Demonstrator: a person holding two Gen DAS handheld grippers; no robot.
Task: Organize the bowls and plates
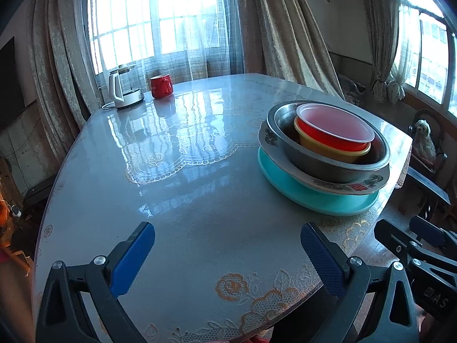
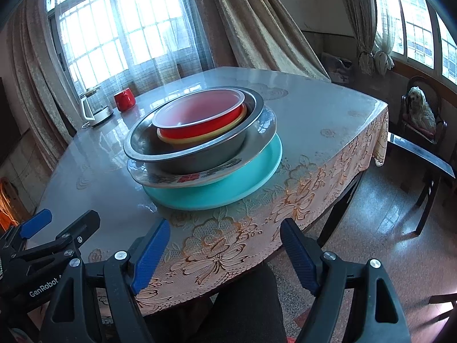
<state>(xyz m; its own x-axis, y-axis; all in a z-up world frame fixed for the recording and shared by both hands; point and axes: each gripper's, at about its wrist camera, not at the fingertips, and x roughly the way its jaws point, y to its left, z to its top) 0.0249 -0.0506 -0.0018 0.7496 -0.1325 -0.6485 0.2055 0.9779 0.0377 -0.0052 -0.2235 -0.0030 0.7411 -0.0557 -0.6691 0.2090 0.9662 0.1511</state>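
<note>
Left wrist view: the left gripper (image 1: 227,254) hangs low in the frame with its blue pads spread wide, nothing between them, over the glossy table (image 1: 182,171). At right centre sits the stack: a teal plate (image 1: 314,200) at the bottom, a floral plate (image 1: 337,184) on it, a steel bowl (image 1: 328,165), then a yellow bowl (image 1: 331,150) and a red bowl (image 1: 334,131) nested inside. A red mug (image 1: 161,86) and a kettle (image 1: 122,91) stand upper left.

Right wrist view: the right gripper (image 2: 225,253) is spread too, empty, bottom centre above the lace tablecloth edge (image 2: 314,183). The stack sits centre frame. A small dog (image 2: 420,110) perches on a chair at far right.
</note>
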